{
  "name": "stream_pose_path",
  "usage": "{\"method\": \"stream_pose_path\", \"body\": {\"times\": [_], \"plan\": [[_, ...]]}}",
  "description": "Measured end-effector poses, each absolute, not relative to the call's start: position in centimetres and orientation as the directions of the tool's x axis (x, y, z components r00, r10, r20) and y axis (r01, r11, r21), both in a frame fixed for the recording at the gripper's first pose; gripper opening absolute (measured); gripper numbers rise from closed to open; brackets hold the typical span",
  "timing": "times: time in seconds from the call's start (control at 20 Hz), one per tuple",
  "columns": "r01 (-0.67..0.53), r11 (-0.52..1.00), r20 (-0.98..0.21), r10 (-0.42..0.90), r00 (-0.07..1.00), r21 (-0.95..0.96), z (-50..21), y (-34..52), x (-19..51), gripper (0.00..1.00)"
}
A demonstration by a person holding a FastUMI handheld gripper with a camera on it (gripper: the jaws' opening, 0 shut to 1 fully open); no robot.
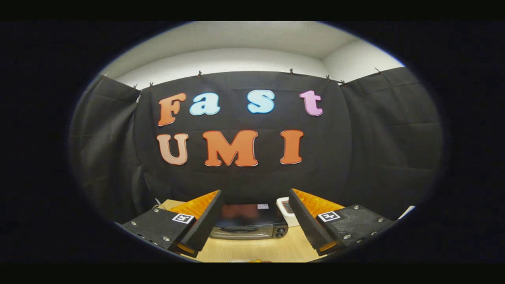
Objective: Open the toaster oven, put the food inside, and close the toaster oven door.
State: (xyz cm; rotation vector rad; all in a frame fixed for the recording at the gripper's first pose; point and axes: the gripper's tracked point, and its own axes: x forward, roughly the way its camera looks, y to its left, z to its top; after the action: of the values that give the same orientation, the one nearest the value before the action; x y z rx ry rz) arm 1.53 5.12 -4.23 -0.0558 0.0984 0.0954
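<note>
Gripper (254, 215) fingers spread wide, nothing between them, touching nothing. Each finger (205, 221) slants inward toward its tip, with a square marker tag on the block behind it.

Table (256, 248), light wood grain, runs under and between the fingers. At the nearest edge of the table, in the gap between the finger bases, a sliver of a yellow-orange item (252, 260) beside something pale; too little visible to say what either is.

Oven (248, 225) sits on the table just beyond the fingertips, framed in the gap between them. Dark glossy top, a small sticker near its back right corner, metallic front face below. Door looks shut: front face upright, a long dark handle bar across it. Two round knobs at the right end of the front. The oven's left and right ends are hidden behind the fingers.

White device (285, 209) stands just right of the oven and slightly behind it, partly covered by the right finger. Can't tell what it is.

Black cloth wall (355, 150) behind the table, hung from clips along its top edge, with side panels angling in at left and right. Above the cloth, a pale wall and ceiling.
</note>
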Motion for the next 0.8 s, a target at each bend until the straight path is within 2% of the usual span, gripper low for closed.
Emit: {"method": "stream_pose_path", "body": {"times": [0.35,0.8], "plan": [[-0.170,0.982,-0.223,0.147,0.964,-0.085,-10.5,8.6,4.6,0.98],[-0.191,0.981,-0.431,0.159,0.888,-0.031,-23.3,9.7,9.4,0.98]]}}
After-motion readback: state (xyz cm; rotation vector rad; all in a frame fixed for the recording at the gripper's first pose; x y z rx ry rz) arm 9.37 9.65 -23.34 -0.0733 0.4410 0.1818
